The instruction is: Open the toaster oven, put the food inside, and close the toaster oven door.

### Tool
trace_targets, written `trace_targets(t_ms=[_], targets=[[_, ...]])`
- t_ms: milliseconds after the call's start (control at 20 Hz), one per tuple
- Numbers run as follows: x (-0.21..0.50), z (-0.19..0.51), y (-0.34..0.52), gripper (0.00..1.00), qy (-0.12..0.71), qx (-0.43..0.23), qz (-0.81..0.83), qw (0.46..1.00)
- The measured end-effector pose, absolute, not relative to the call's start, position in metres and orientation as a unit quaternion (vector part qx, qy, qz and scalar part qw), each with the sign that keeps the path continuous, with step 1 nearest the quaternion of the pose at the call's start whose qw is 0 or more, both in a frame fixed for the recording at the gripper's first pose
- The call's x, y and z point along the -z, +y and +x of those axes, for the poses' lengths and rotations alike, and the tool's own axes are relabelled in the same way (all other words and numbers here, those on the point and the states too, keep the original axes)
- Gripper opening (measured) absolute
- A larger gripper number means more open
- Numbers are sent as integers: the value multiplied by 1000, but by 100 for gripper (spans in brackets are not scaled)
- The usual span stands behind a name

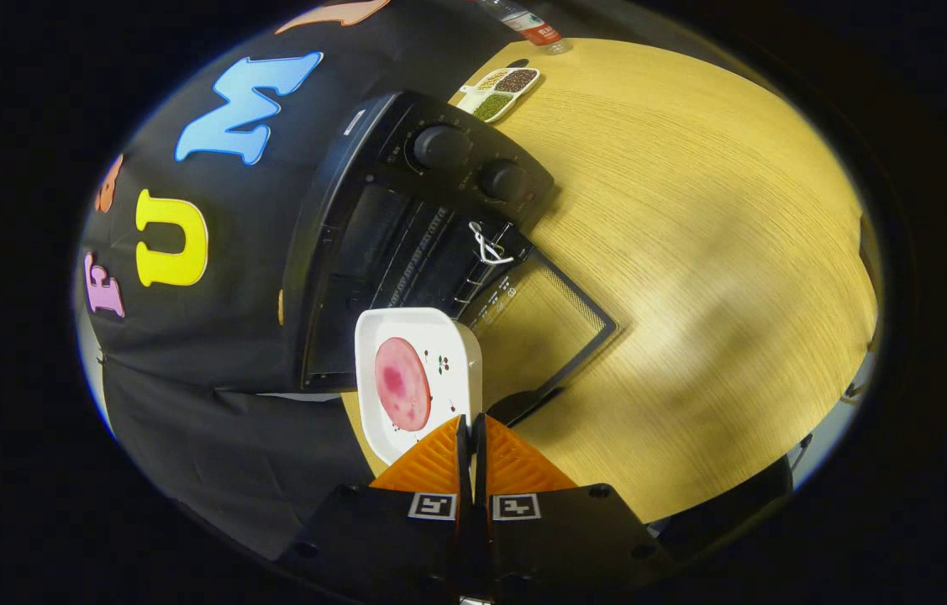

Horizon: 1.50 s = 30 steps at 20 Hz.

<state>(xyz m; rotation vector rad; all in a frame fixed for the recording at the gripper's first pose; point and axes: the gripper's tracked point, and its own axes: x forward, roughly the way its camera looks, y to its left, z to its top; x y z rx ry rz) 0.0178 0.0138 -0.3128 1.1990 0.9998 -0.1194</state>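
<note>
In the gripper view, the gripper (470, 428) is pinching the near rim of a white square plastic plate (448, 336), its two fingers pressed together on that edge. A round pink slice of meat (402, 384) is lying on the plate. Just beyond the plate, the black toaster oven (406, 218) is sitting on the light wooden table (691, 252) with its glass door (540, 323) lying open. A small divided dish of grains (500, 91) is resting further back.
</note>
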Motion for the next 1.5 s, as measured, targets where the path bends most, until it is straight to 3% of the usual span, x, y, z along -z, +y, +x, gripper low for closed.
trace_targets(t_ms=[850,1300,1500], targets=[[337,136,18,2,331,121,638,685],[341,181,23,2,266,153,698,647],[338,189,19,3,246,164,695,656]])
